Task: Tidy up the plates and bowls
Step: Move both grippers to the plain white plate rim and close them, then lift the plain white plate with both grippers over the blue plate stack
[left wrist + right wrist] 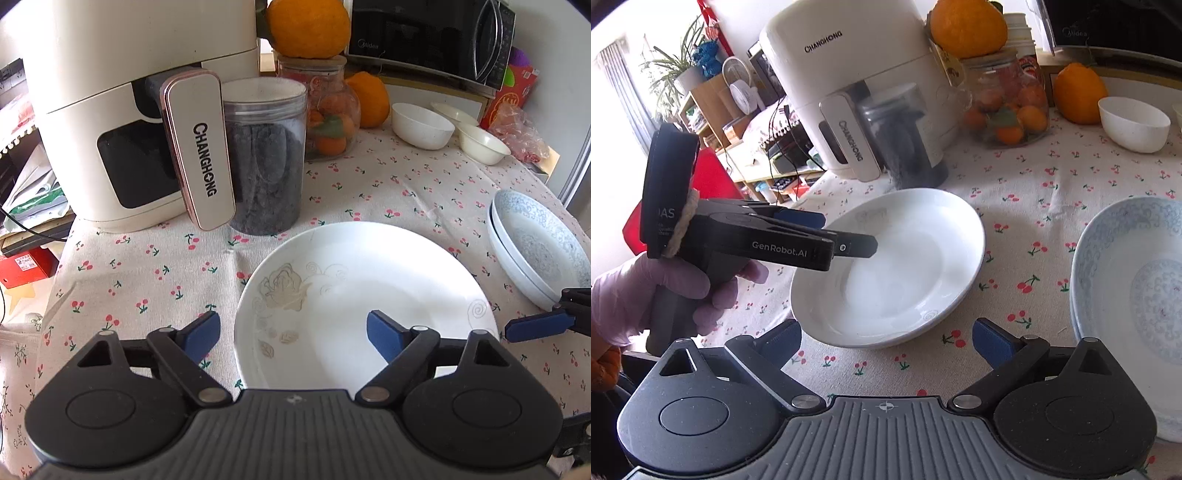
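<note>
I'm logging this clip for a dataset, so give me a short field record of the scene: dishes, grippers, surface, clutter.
surface: table with cherry-print cloth
white plate: flower motif, flat on the cloth, nothing in it
blue-patterned plates: stack of two, to the right of the white plate
small white bowls: three at the far right, apart
left gripper: open, straddling the white plate's near-left rim
right gripper: open, holding nothing
clutter: air fryer, dark-filled jar, fruit jar

air fryer [129, 110] | dark-filled jar [266, 158] | oranges [308, 27] | microwave [432, 37] | cherry-print tablecloth [147, 280]
</note>
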The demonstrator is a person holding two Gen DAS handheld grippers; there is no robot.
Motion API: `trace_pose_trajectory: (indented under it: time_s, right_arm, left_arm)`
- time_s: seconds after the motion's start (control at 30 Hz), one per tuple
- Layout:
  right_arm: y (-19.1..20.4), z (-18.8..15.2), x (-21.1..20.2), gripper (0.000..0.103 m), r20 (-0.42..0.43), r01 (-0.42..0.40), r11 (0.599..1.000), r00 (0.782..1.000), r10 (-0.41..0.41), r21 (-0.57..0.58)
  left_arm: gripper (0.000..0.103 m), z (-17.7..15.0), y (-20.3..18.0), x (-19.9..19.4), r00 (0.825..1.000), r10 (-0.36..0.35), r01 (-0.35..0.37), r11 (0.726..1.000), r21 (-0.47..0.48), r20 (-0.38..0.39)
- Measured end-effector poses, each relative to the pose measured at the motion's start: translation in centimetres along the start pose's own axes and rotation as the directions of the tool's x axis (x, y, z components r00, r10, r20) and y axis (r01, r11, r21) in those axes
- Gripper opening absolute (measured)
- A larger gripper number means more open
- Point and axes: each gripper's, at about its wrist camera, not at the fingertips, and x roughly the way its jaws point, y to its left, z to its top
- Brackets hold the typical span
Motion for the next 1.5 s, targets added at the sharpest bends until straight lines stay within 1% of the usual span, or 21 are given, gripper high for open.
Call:
trace_pose_trajectory:
  time_s: [0.07,0.2,0.27,0.33,0.4,0.47,0.53,0.63,0.67,0.73,0.77,0.8,0.83,0.9,1.1,1.27,1.5]
  right_arm:
    - [0.1,-0.2,0.6,0.100,-0.017,0.004,1.000,1.000,-0.004,0.001]
    - [0.3,-0.4,1.7,0.100,-0.035,0.014,1.000,0.999,-0.015,-0.008]
    - [0.4,-0.4,2.0,0.100,-0.028,0.018,1.000,0.999,-0.018,-0.017]
    - [0.5,-0.2,2.2,0.098,-0.020,0.023,0.999,1.000,-0.024,-0.024]
    - [0.4,0.1,2.4,0.097,-0.010,0.024,1.000,1.000,-0.024,-0.017]
    - [0.2,0.3,2.6,0.093,-0.003,0.030,1.000,1.000,-0.030,-0.007]
    - [0.1,0.5,2.7,0.084,-0.002,0.043,0.999,0.999,-0.043,0.000]
    - [0.0,0.7,2.9,0.079,-0.004,0.067,0.998,0.998,-0.067,-0.002]
    - [0.1,0.7,2.8,0.075,-0.003,0.080,0.997,0.997,-0.080,-0.013]
    - [0.1,0.8,2.8,0.061,0.002,0.110,0.993,0.994,-0.110,-0.035]
    - [0.0,0.8,2.8,0.057,0.003,0.124,0.991,0.992,-0.124,-0.042]
    - [-0.1,0.9,2.8,0.048,0.004,0.139,0.989,0.990,-0.139,-0.046]
    - [-0.3,1.0,2.7,0.041,0.002,0.148,0.988,0.989,-0.148,-0.046]
    - [-0.7,1.2,2.6,0.037,-0.002,0.149,0.988,0.989,-0.150,-0.037]
    - [-1.3,1.6,2.0,0.035,0.005,0.152,0.988,0.988,-0.151,-0.019]
    - [-1.4,2.3,0.8,0.035,0.022,0.158,0.987,0.987,-0.159,0.010]
    - [-2.8,3.0,-1.3,0.035,0.050,0.154,0.986,0.986,-0.157,0.059]
  left_arm:
    - [0.071,-0.2,0.2,0.2,1.000,0.003,-0.003,1.000,-0.008,-0.016]
    - [0.056,-0.4,0.9,0.3,0.999,-0.023,0.022,0.999,-0.045,-0.029]
    - [0.051,-0.5,1.1,0.5,0.999,-0.026,0.024,0.998,-0.053,-0.036]
    - [0.051,-0.6,1.2,0.5,0.999,-0.028,0.026,0.998,-0.058,-0.037]
    - [0.047,-0.6,1.4,0.5,0.999,-0.029,0.027,0.997,-0.069,-0.036]
    - [0.044,-0.6,1.5,0.4,0.999,-0.024,0.021,0.997,-0.079,-0.036]
    - [0.041,-0.6,1.7,0.3,0.999,-0.023,0.020,0.996,-0.088,-0.035]
    - [0.038,-0.7,1.9,0.2,0.999,-0.017,0.014,0.996,-0.093,-0.032]
    - [0.037,-0.7,1.9,0.2,0.999,-0.014,0.011,0.995,-0.094,-0.032]
    - [0.034,-0.7,2.1,0.0,1.000,-0.006,0.003,0.995,-0.101,-0.028]
    - [0.030,-0.8,2.2,-0.1,1.000,-0.001,-0.001,0.995,-0.104,-0.024]
    - [0.028,-0.8,2.3,-0.2,1.000,0.002,-0.004,0.994,-0.110,-0.019]
    - [0.027,-0.7,2.4,-0.4,1.000,0.001,-0.003,0.993,-0.119,-0.013]
    - [0.023,-0.7,2.7,-0.6,1.000,-0.004,0.004,0.991,-0.134,-0.003]
    - [0.022,-0.3,2.1,-1.1,1.000,-0.008,0.011,0.991,-0.131,0.024]
    - [0.022,0.3,1.4,-1.8,0.997,-0.006,0.016,0.990,-0.142,0.072]
    - [0.022,1.8,0.0,-2.4,0.990,-0.049,0.070,0.983,-0.169,0.130]
